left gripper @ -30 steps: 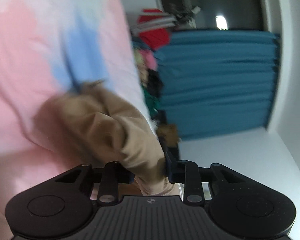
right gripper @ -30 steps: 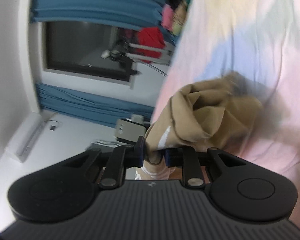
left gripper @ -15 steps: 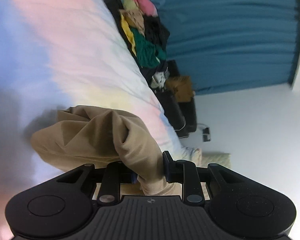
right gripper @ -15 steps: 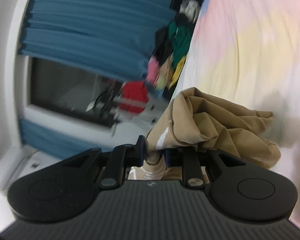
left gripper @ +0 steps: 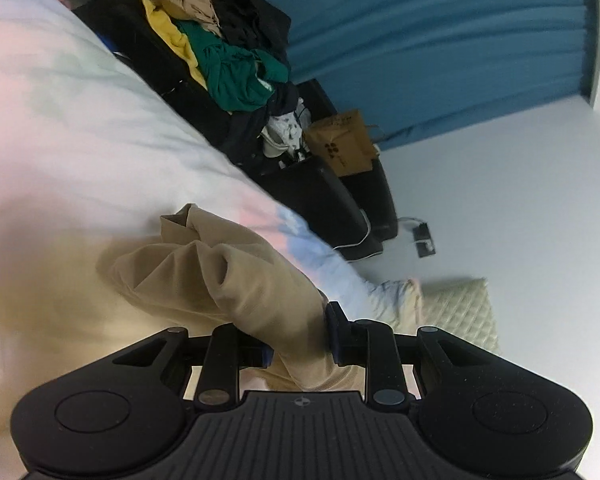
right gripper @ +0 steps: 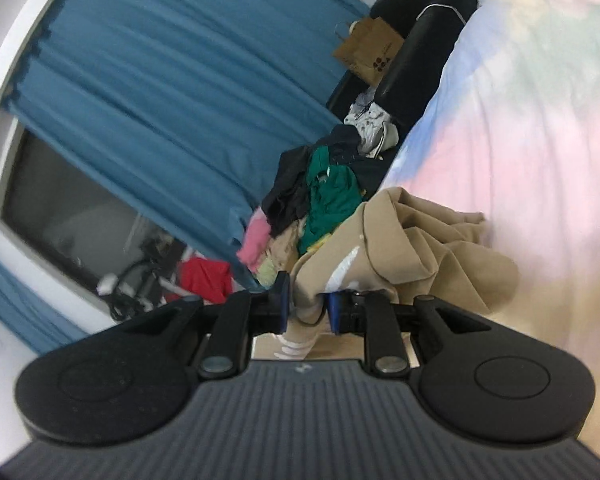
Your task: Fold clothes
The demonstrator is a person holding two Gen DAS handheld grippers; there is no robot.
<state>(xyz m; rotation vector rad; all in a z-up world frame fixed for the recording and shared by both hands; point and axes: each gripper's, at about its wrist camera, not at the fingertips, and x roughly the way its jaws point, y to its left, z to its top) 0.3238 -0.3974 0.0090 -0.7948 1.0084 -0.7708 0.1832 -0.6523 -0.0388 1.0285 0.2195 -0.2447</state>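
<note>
A tan garment [left gripper: 228, 280] hangs bunched over the pastel tie-dye bed cover [left gripper: 60, 128]. My left gripper [left gripper: 298, 340] is shut on one edge of it. In the right wrist view my right gripper [right gripper: 305, 304] is shut on another edge of the tan garment [right gripper: 428, 252], where a white label shows. The cloth droops in folds toward the bed cover [right gripper: 532, 128]. Both views are tilted sideways.
A pile of mixed clothes [left gripper: 228, 52] lies on a black sofa [left gripper: 324, 196] beside the bed, with a brown paper bag [left gripper: 344, 144]. Blue curtains [right gripper: 172, 92] and a dark window [right gripper: 72, 220] stand behind. A quilted pillow [left gripper: 456, 312] lies near the bed's corner.
Both grippers have swung with the tan garment still held. The views have turned from the bed cover toward the sofa, clothes pile and curtains. The garment hangs lower and more spread.
</note>
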